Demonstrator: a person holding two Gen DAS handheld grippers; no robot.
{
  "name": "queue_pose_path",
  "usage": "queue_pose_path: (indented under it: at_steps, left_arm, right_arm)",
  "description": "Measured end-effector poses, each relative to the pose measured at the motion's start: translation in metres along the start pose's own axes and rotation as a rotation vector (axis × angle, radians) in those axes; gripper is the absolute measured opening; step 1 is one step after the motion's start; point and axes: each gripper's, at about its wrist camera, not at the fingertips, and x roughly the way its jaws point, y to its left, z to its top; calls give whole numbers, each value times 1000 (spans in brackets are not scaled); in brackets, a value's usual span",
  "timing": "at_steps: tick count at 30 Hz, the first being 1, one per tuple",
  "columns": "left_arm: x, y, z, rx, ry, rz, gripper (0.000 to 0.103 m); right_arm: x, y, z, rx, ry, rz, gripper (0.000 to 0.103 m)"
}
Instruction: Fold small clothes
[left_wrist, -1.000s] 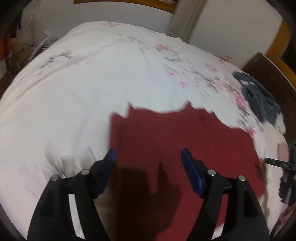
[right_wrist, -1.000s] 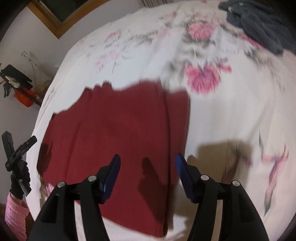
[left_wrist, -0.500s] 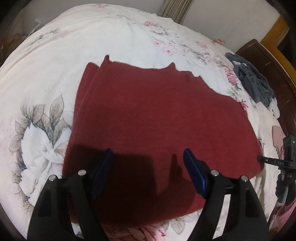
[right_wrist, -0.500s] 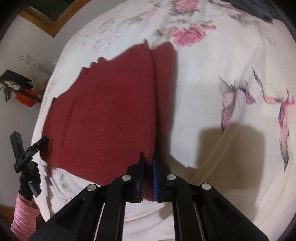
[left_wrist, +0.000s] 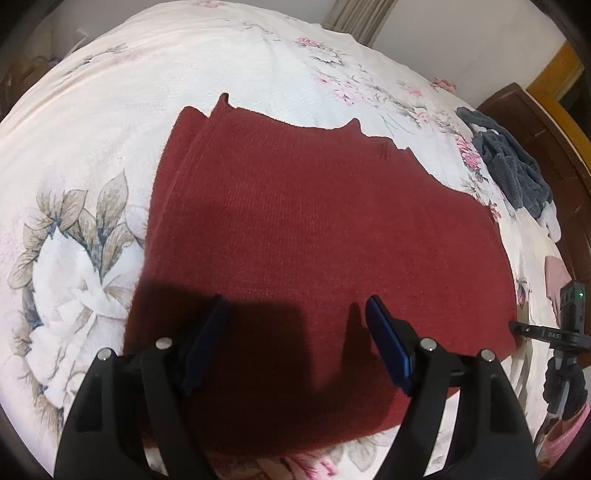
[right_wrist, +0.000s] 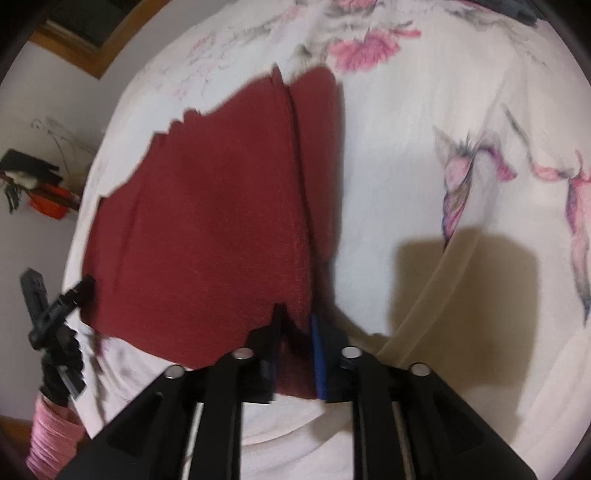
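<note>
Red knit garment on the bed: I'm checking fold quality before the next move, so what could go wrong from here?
1. The right gripper pinches only the near edge of the red garment, where layers overlap, so it may catch just one layer and skew the fold.
2. The left gripper hovers open, holding nothing, so a one-sided pull could drag the garment crooked across the bedspread.
</note>
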Motion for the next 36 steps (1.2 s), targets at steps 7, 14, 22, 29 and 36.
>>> queue_pose_path:
  at_steps: [7, 14, 22, 29, 36]
  left_arm:
    - [-7, -21, 7, 8, -7, -19, 79]
    - [14, -22, 7, -22, 19, -18, 79]
    - [28, -19, 7, 9, 37, -9, 79]
    - [31, -18, 5, 18, 36, -15, 79]
    - [32, -16, 3, 28, 33, -19, 79]
  right_arm:
    - [-15, -2, 25, 37, -44, 4, 62]
    - [15, -11, 38, 98, 12, 44, 62]
    - [37, -14, 39, 134, 22, 95, 41]
    - [38, -17, 34, 139, -1, 107, 27]
    - [39, -17, 33, 138, -4, 93, 27]
